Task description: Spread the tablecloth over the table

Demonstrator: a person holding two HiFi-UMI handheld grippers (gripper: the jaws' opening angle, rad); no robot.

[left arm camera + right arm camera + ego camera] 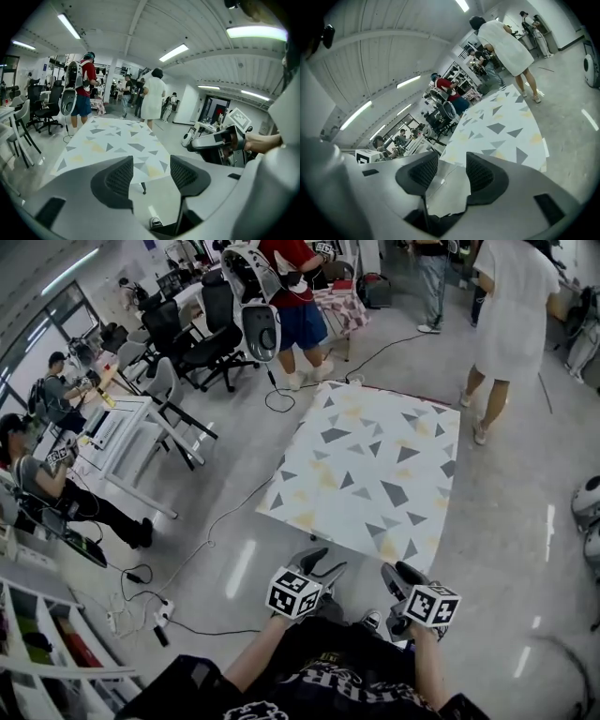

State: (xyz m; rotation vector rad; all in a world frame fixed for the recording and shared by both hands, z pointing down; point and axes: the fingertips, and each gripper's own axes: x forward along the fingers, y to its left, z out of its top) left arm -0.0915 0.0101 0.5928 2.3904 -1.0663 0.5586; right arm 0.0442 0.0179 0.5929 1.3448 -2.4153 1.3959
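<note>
The left tongs (317,565) and the right tongs (401,574) hang side by side, gripping nothing. The left pair gapes wide and the right pair stands a little narrower, with only floor between the jaws of each. Just ahead of both tips and clear of them, the tablecloth (370,470), white with grey and yellow triangles, lies flat over the table (143,186), and a person in a white dress (511,306) stands beyond its far right corner.

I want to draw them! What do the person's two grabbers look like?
The left gripper and right gripper are grey with dark meshed fingers. Each has a white cube with black square markers. The person wears a black top.
</note>
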